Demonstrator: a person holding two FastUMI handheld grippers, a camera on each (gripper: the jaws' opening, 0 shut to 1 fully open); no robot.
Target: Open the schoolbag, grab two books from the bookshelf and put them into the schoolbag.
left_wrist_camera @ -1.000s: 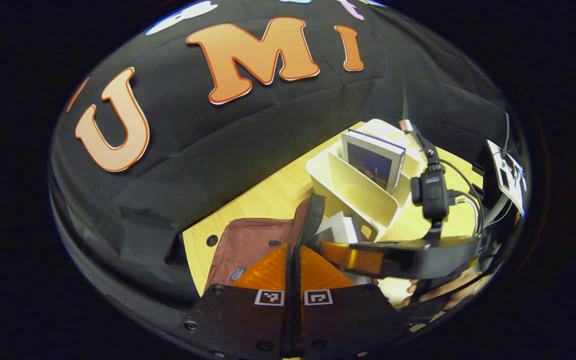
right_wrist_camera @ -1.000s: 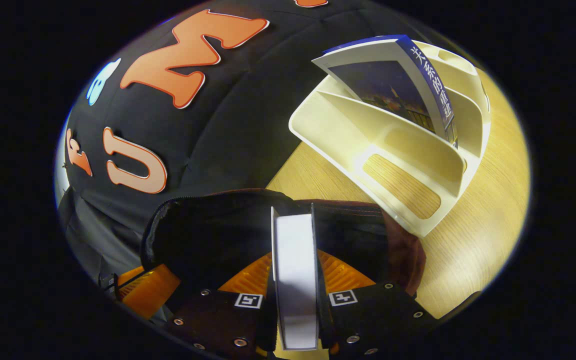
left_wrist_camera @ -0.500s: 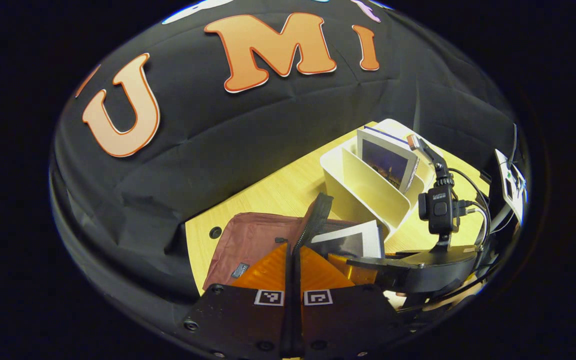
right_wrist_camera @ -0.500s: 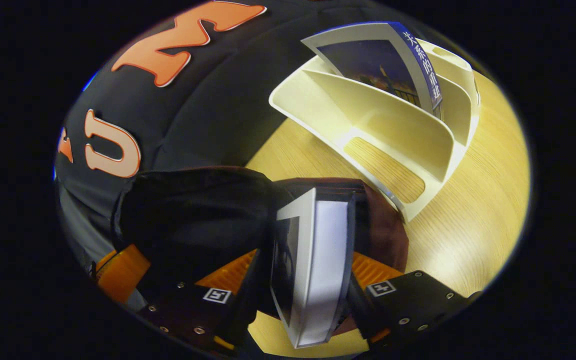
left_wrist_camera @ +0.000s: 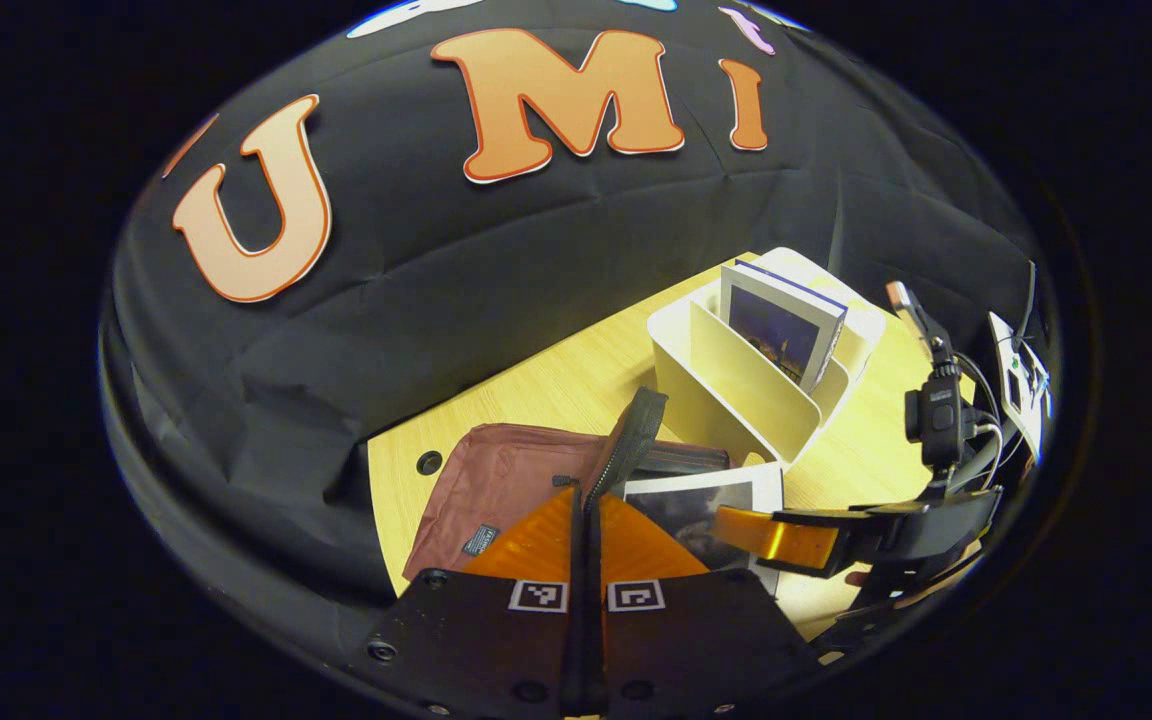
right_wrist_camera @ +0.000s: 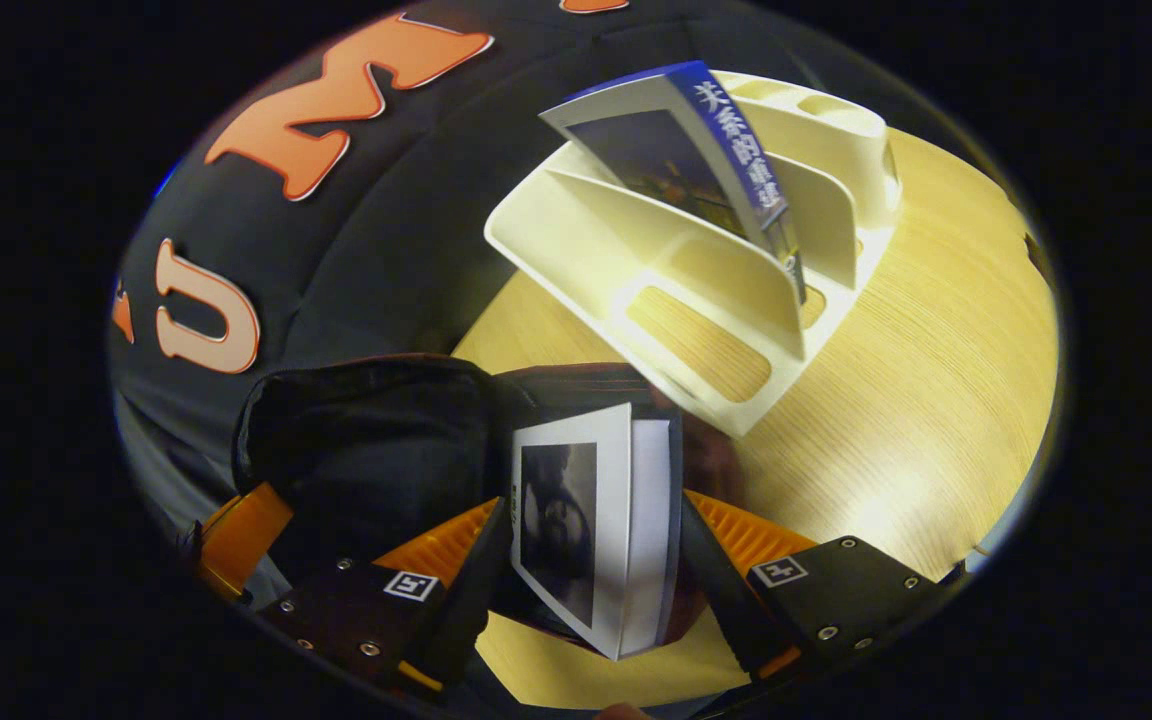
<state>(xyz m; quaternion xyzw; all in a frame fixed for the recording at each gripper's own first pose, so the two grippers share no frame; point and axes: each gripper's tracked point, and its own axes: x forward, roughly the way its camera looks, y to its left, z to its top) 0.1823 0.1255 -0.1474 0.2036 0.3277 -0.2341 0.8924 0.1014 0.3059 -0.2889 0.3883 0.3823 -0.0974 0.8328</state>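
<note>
Pinching the raised black flap (left_wrist_camera: 628,445) of the schoolbag (left_wrist_camera: 506,480) between fingers pressed together, the left gripper (left_wrist_camera: 586,520) holds the bag's mouth open in the left gripper view; zipper edge runs up from btwn the fingertips. Bag is maroon outside, dark inside, lying on the wooden table (left_wrist_camera: 546,390) near the booth's cloth wall. Right gripper (right_wrist_camera: 591,540) has its fingers spread w/ a book (right_wrist_camera: 586,530) btwn them in the right gripper view; can't tell if both fingers actually press on it. That book, grey photo cover w/ white page block, is tilted, w/ its far end at the bag's open mouth (right_wrist_camera: 376,450). In the left gripper view the same book (left_wrist_camera: 701,500) lies partly over the bag's edge, w/ the right gripper (left_wrist_camera: 786,535) just beside it and a hand partly visible behind. White bookshelf (right_wrist_camera: 656,270) w/ slanted dividers stands on the table just beyond the bag; a second book (right_wrist_camera: 686,160) w/ blue spine leans in one of its slots, also seen in the left gripper view (left_wrist_camera: 781,325).
</note>
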